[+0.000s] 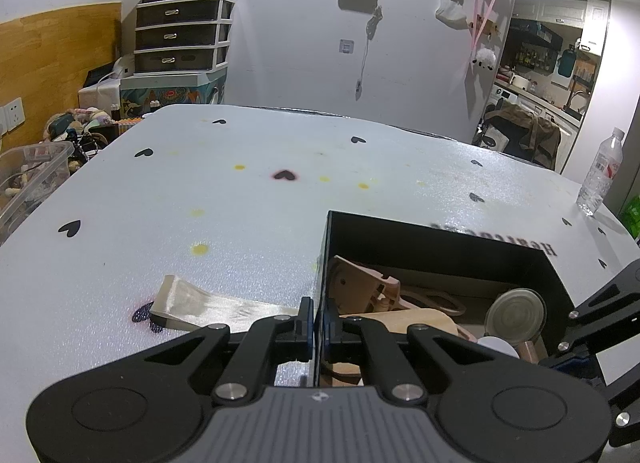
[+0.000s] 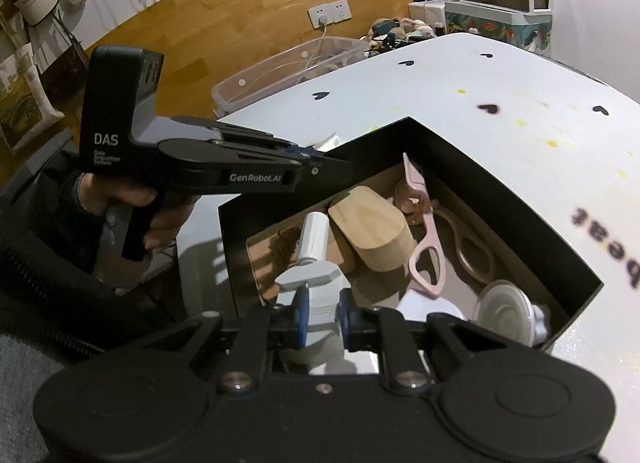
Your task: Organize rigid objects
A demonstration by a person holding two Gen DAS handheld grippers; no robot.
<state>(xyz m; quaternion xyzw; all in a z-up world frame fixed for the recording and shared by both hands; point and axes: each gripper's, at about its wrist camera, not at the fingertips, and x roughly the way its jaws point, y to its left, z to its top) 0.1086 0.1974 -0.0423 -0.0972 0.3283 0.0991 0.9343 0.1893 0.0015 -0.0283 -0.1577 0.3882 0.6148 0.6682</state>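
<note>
Left gripper (image 1: 319,323) was pinched on the box (image 1: 440,241) wall at 9 o'clock, right gripper (image 2: 323,313) clamped on a white gadget (image 2: 316,259) at the box's 6 o'clock edge. If that grip's shallow, it could've twisted loose and fallen outside. Inside were a wood block (image 2: 372,233), pink scissors (image 2: 424,239) and a round lid (image 2: 506,309), with a ribbon (image 1: 208,305) left on the table (image 1: 240,203)

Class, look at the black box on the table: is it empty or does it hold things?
Not empty. The open black box holds a wooden block, pink scissors and a white disc.
</note>
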